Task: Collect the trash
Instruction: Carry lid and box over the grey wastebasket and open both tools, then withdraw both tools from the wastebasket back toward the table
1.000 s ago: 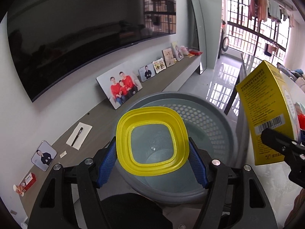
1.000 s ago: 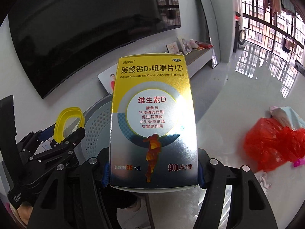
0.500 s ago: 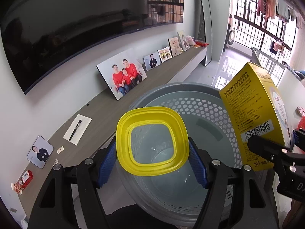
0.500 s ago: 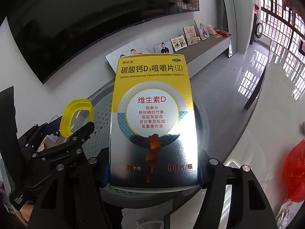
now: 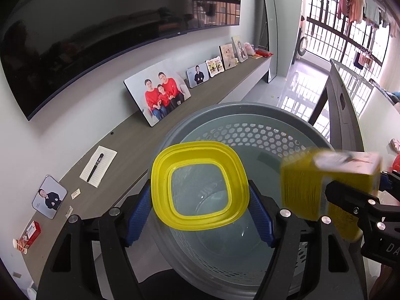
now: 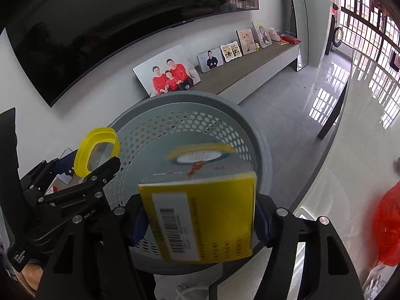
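Left hand-held gripper: clenched on yellow-rimmed clear container, blue pads pressing both sides; held above opening of grey perforated bin. Same container visible at left in right wrist view.

Right hand-held gripper: yellow medicine box tilted forward between its 2 fingers, barcode face up, motion-blurred over bin mouth. Contact of pads with box sides unclear; grip state cannot be told. Box also seen at right in left wrist view, blurred, over bin rim.

Behind bin: wooden shelf with family photo, notepad and pen. Red plastic bag at far right.
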`<state>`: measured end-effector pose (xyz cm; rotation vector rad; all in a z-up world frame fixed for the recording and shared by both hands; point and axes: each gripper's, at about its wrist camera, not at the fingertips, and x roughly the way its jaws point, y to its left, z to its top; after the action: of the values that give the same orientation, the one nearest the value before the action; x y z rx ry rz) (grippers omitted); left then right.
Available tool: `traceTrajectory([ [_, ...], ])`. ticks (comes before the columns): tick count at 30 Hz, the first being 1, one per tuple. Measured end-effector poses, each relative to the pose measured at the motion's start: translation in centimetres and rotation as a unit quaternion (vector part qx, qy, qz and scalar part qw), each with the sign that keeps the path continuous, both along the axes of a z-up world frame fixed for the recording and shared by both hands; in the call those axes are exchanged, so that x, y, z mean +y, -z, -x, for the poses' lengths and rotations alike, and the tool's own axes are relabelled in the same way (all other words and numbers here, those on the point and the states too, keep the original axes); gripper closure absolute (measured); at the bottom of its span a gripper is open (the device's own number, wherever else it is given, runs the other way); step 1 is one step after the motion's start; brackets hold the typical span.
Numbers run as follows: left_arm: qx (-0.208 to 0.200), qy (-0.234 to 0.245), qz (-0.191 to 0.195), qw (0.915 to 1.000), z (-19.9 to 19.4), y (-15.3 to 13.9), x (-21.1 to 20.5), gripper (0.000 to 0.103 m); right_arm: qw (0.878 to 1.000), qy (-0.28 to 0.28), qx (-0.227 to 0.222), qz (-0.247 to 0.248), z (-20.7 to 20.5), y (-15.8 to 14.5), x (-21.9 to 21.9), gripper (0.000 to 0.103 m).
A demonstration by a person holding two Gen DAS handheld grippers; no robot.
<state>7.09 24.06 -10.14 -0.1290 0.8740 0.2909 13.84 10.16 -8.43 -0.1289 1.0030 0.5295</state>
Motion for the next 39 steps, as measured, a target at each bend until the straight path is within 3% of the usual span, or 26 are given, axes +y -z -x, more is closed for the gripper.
traceTrajectory([
  [9,0.002,-0.006,0.004,1.0000,0.0,0.2,0.3,0.018,1.000,0.013,-0.010,-0.013,-0.2,-0.3,-0.7,0.034],
  [27,-0.001,-0.009,-0.001,1.0000,0.3,0.1,0.2,0.016,0.999,0.029,-0.019,-0.017,-0.3,-0.6,-1.6,0.034],
  [39,-0.013,-0.017,-0.012,0.9997,1.1,-2.0,-0.4,0.015,0.998,0.046,-0.041,-0.023,0.4,-1.9,-2.6,0.034],
])
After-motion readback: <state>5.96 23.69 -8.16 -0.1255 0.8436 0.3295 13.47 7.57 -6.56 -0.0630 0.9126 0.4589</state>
